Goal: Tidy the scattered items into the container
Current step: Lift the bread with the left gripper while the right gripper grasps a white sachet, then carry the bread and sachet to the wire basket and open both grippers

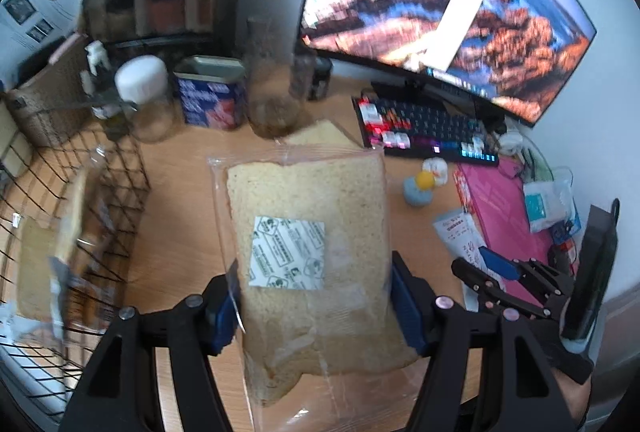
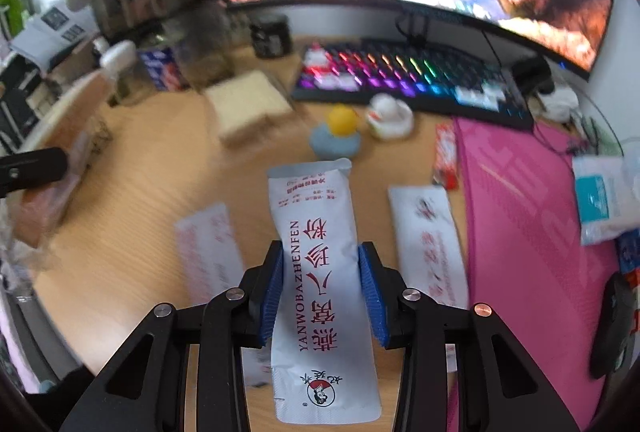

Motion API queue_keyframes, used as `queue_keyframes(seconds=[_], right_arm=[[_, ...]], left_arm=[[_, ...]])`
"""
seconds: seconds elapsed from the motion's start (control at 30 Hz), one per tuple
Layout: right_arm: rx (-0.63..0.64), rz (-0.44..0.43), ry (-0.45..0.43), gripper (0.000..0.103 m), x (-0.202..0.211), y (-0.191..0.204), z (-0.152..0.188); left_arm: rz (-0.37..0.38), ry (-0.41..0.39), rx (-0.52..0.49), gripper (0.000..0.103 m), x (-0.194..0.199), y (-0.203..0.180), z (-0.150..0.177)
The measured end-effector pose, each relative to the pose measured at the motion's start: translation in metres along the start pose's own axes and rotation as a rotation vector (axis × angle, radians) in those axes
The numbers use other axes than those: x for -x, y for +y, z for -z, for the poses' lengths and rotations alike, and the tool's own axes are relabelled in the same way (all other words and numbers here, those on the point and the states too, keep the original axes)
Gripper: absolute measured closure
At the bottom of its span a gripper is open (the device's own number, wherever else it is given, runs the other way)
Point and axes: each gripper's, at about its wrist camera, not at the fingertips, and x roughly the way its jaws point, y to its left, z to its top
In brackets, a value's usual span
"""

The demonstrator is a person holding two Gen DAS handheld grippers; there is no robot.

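My left gripper is shut on a slice of bread in a clear bag, blue pads pressing both its sides, held above the wooden desk. A black wire basket stands to its left with several bagged items inside. My right gripper is shut on a white sachet with red characters, lifted off the desk. Two more white sachets lie flat on either side below it. Another bagged bread slice rests farther back. The right gripper also shows low at the right of the left wrist view.
A lit keyboard and a curved monitor fill the back. Two small duck toys sit before the keyboard. A pink mat covers the right side. Jars and a blue tin stand behind the basket.
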Motion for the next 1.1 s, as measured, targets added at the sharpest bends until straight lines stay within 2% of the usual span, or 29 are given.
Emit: queue_keyframes(seconds=[0.2, 0.4, 0.57, 0.73, 0.9, 1.1], right_arm=[[0.084, -0.104, -0.115, 0.064, 0.029, 0.060, -0.037], [0.238, -0.257, -0.174, 0.064, 0.036, 0.159, -0.069], [0.349, -0.387, -0.179, 0.064, 0.028, 0.248, -0.080], [0.408, -0.463, -0.152, 0.064, 0.014, 0.316, -0.085], [0.441, -0.486, -0.126, 0.064, 0.001, 0.355, -0.086], [0.435, -0.470, -0.120, 0.059, -0.008, 0.364, -0.090]], left_arm=[[-0.067, -0.095, 0.070, 0.032, 0.044, 0.040, -0.010], [-0.189, -0.161, 0.192, 0.032, 0.094, 0.109, 0.004], [-0.285, -0.165, 0.305, 0.032, 0.120, 0.176, 0.023], [-0.329, -0.136, 0.379, 0.032, 0.122, 0.225, 0.037], [-0.324, -0.121, 0.399, 0.032, 0.117, 0.244, 0.038], [-0.309, -0.096, 0.419, 0.031, 0.111, 0.255, 0.039]])
